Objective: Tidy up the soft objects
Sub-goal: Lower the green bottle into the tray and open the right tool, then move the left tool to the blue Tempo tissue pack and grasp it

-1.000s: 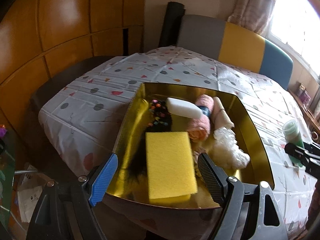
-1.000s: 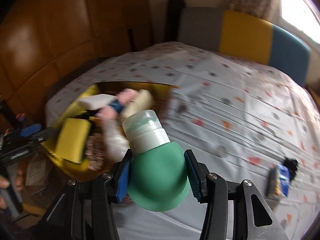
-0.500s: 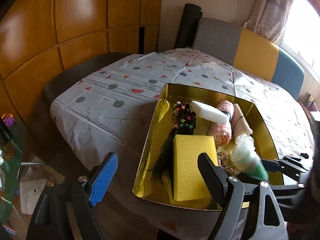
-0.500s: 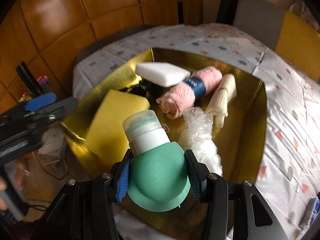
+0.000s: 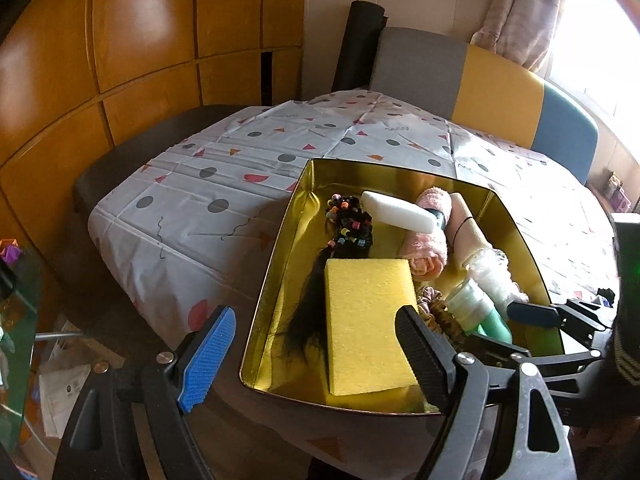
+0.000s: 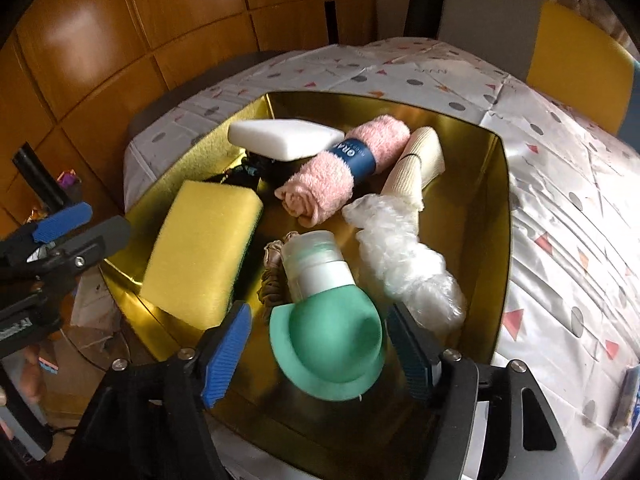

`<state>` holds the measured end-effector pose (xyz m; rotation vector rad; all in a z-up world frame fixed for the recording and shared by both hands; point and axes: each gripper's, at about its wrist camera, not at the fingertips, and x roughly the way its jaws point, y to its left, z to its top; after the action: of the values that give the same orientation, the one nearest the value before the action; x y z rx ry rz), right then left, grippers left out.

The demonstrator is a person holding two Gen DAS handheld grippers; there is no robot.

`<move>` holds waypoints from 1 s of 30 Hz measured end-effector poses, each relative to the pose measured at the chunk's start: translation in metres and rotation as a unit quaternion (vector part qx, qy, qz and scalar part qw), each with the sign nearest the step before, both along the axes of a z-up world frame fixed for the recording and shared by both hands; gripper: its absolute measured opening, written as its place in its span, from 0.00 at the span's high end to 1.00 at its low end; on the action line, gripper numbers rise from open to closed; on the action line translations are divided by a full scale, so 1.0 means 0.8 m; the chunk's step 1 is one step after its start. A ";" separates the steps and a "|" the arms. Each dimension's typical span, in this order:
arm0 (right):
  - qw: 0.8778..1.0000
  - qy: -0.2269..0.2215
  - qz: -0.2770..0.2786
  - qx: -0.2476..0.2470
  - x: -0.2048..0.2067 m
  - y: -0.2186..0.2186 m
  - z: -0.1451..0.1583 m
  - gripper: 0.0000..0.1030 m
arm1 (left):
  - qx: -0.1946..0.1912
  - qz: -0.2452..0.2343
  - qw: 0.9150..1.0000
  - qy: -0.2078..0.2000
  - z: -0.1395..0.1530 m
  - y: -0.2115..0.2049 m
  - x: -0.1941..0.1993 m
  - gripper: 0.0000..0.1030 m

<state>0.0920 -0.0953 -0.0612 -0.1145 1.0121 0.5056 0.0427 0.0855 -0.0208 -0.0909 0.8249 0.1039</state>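
Note:
A gold tin tray on the spotted cloth holds a yellow sponge, a white sponge, a rolled pink towel, a beige roll, a white mesh puff, a scrunchie and a black beaded hairpiece. My right gripper is open over the tray's near corner, and the green squeeze bottle lies loose between its jaws in the tray. My left gripper is open and empty at the tray's near edge.
The table has a white cloth with dots and triangles. A grey, yellow and blue bench back stands behind it. Wooden wall panels are on the left. A small blue packet lies on the cloth at right.
My right gripper carried the green bottle from over the cloth into the tray, lowered it and opened its jaws around it. My left gripper drew back from the tray.

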 end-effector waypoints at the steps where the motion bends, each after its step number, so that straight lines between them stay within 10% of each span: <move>1: 1.000 -0.002 0.000 0.001 0.000 0.000 0.001 0.30 | 0.000 -0.001 1.000 0.000 0.001 -0.001 -0.001 0.19; 30: 0.991 -0.092 -0.094 0.018 -0.032 -0.116 0.065 0.21 | 0.031 -0.069 0.997 -0.024 0.029 -0.062 -0.012 0.19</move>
<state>0.0665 -0.1880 -0.0093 -0.0317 0.8231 0.3347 0.0331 0.0361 0.0027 0.0219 0.7772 -0.0028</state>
